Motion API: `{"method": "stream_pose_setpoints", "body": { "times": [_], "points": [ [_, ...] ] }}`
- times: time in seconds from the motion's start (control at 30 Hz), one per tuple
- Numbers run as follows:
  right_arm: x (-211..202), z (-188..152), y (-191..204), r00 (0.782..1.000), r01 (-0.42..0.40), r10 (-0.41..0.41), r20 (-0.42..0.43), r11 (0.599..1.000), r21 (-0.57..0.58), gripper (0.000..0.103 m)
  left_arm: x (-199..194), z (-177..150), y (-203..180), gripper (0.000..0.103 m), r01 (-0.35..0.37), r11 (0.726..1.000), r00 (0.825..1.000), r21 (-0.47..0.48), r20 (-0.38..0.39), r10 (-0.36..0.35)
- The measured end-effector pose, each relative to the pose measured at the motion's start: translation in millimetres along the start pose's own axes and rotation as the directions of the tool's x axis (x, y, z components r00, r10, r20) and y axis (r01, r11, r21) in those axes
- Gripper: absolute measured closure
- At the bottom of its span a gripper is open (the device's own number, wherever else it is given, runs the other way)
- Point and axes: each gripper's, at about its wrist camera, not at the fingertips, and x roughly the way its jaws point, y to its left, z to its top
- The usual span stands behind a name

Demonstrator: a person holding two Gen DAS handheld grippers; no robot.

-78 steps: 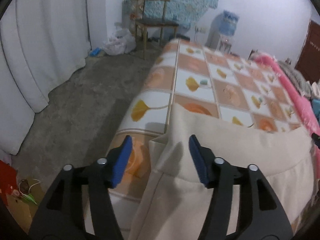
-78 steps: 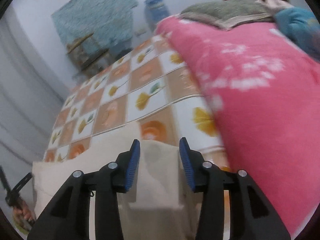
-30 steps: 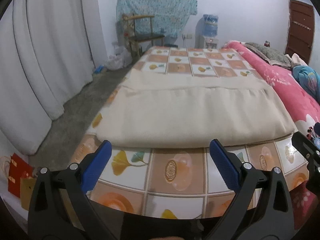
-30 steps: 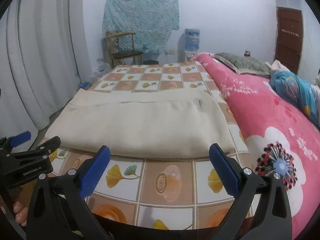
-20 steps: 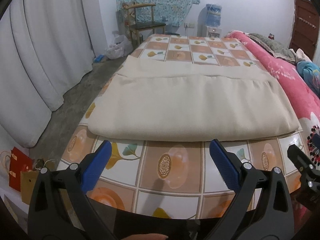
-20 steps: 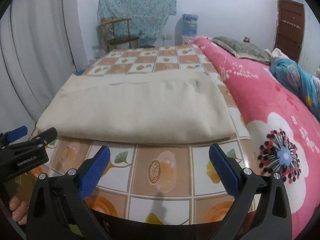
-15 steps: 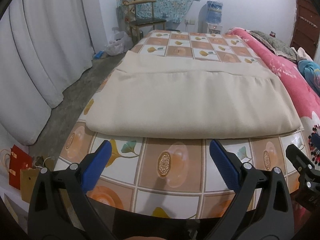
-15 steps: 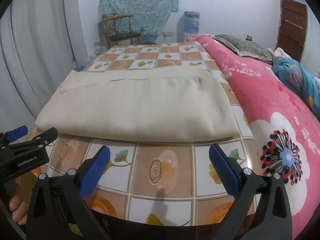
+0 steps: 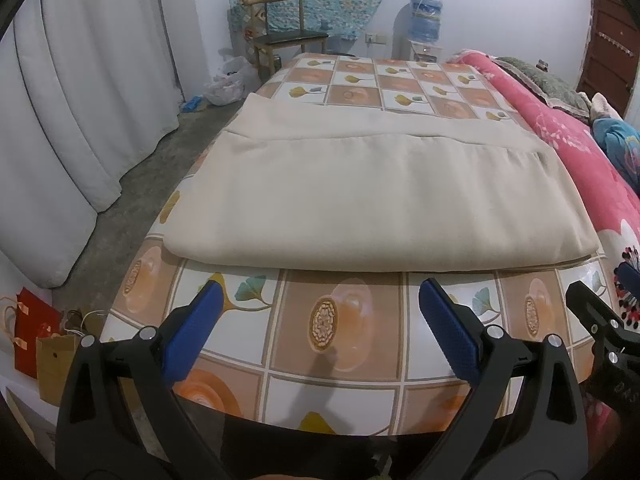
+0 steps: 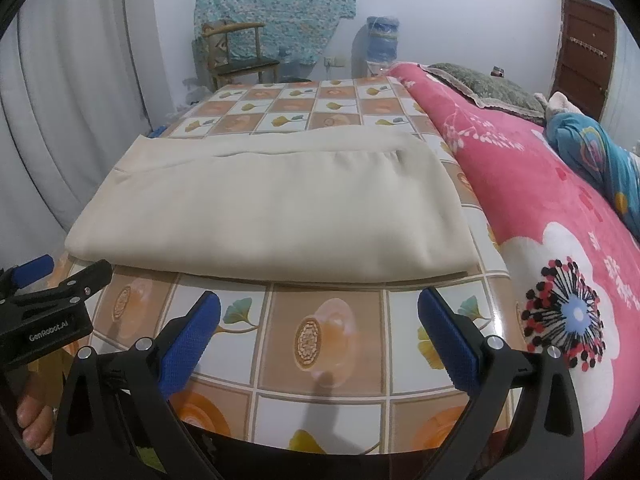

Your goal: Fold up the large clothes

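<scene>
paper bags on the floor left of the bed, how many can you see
2, both in the left wrist view, on the floor by the bed's near left corner: a red bag by the curtain and a brown bag beside it, nearer the bed. Others may lie out of view.

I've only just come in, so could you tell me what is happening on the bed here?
A person is folding a large beige cloth with a handheld gripper in each hand. The cloth lies folded over on the tiled bedcover, its upper layer stopping short of the far edge of the layer beneath. Both the left gripper and the right gripper are open and empty, held at the near end of the bed, apart from the cloth. A pink blanket lies alongside on the right.
</scene>
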Motion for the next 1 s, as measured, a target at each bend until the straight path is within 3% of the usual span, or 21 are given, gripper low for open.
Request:
{"method": "stream_pose_setpoints", "body": {
  "times": [1.0],
  "points": [
    [-1.0,4.7,-1.6,1.000,-0.004,0.004,-0.008,1.000,0.003,0.007,-2.2,-1.9,-8.4,0.008,0.027,0.999,1.000,0.019,-0.005,-0.027]
  ]
}}
